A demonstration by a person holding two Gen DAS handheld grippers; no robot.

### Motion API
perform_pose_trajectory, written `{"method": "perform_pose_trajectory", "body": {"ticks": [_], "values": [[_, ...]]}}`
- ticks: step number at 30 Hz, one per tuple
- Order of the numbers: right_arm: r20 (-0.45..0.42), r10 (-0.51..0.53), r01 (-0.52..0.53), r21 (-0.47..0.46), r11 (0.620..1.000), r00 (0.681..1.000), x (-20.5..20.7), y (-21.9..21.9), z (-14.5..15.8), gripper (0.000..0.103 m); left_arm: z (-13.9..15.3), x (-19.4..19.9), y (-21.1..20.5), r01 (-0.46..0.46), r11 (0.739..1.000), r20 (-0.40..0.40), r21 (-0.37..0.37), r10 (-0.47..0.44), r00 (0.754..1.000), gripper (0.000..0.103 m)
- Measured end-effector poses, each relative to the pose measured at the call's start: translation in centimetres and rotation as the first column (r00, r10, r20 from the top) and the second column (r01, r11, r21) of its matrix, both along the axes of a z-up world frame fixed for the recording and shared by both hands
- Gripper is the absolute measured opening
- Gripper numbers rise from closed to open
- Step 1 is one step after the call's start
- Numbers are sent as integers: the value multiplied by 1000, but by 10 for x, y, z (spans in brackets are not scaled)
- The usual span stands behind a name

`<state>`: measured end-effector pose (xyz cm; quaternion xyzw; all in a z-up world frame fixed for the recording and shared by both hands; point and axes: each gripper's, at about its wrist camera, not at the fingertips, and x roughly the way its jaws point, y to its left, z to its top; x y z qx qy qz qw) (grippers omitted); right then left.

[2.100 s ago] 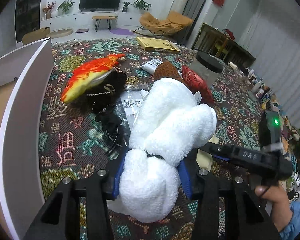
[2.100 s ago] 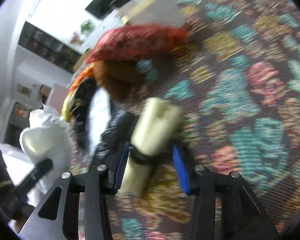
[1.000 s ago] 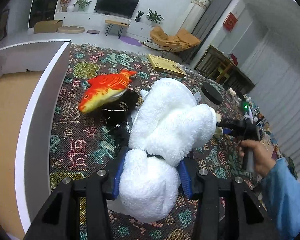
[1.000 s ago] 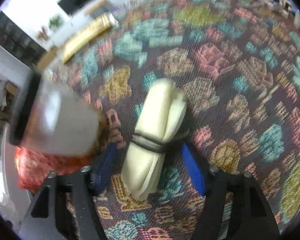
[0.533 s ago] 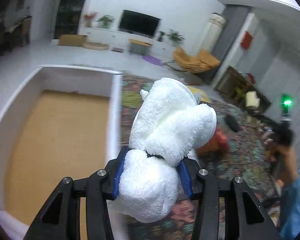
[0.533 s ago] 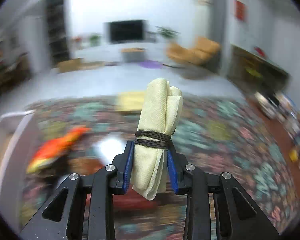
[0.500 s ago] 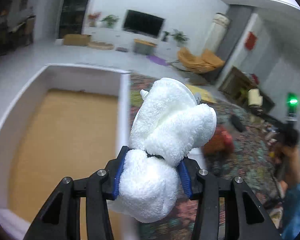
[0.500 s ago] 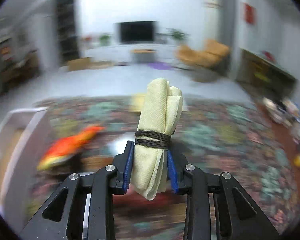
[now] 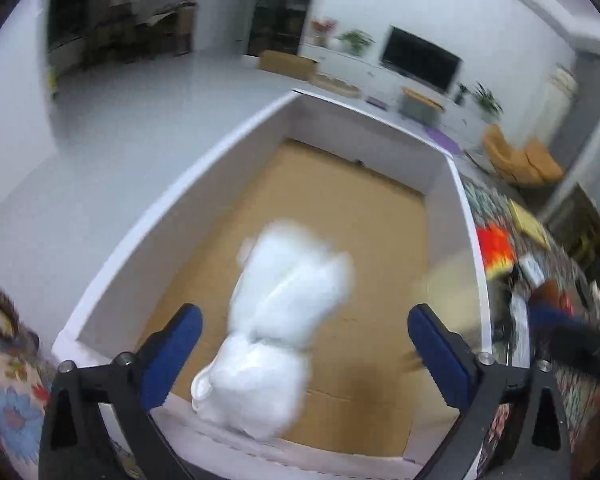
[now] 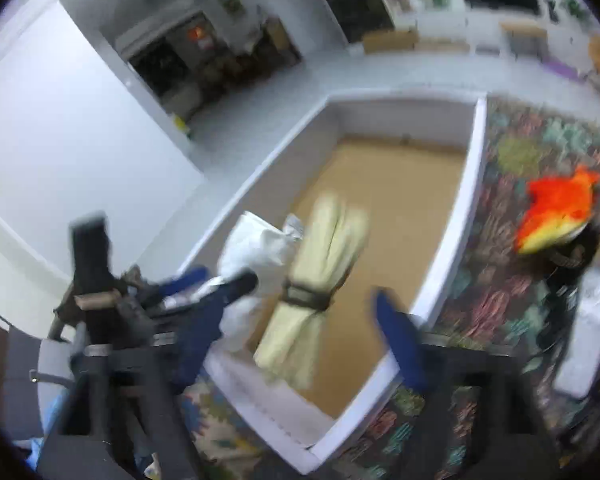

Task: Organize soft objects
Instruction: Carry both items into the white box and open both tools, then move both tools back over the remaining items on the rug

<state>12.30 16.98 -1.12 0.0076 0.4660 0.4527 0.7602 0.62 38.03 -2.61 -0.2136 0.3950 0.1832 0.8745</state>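
My left gripper [image 9: 304,344] is open above the near end of a white box [image 9: 204,172] with a brown floor. A fluffy white plush [image 9: 280,320] is free between its jaws, blurred, over the box floor. My right gripper [image 10: 296,328] is open over the same box [image 10: 468,200]. A rolled pale-yellow cloth [image 10: 320,276] tied with a dark band is free between its jaws, blurred, over the box. The white plush [image 10: 256,256] and the left gripper show left of it.
An orange and yellow fish plush [image 10: 556,212] lies on the patterned cloth right of the box, on dark items [image 10: 572,256]. A white packet [image 10: 592,328] lies nearer. The fish also shows in the left wrist view [image 9: 496,252].
Both grippers swung over the white box and opened. The white plush and the rolled yellow cloth left the jaws and are dropping into the box.
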Motion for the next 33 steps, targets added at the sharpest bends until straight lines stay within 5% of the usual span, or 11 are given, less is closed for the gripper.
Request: {"method": "perform_pose_trajectory", "body": {"ticks": [4, 8, 11, 13, 16, 19, 24, 33], "values": [[141, -89, 96, -48, 994, 986, 6, -38, 0, 82, 3, -5, -9, -13, 1000, 58, -4, 13, 998, 102], [307, -264, 309, -109, 945, 914, 8, -110, -9, 82, 14, 11, -60, 111, 993, 144, -29, -105, 984, 102], [393, -428, 517, -153, 842, 814, 14, -182, -33, 82, 24, 25, -115, 266, 964, 178, -14, -260, 949, 102], [399, -533, 639, -203, 742, 746, 26, -230, -60, 82, 25, 29, -159, 379, 925, 188, -1, -372, 909, 102], [356, -675, 763, -265, 590, 646, 41, -298, -97, 82, 7, 44, -240, 552, 834, 150, -4, -545, 825, 102], [334, -766, 832, -306, 463, 549, 55, -350, -120, 82, -24, 56, -287, 615, 789, 81, -12, -612, 787, 102], [382, -800, 877, -326, 352, 463, 76, -398, -131, 82, -88, 86, -313, 600, 800, -28, 9, -599, 800, 102], [330, -825, 879, -301, 369, 459, 78, -415, -143, 86, -129, 147, -293, 500, 865, -48, 34, -498, 866, 102]]}}
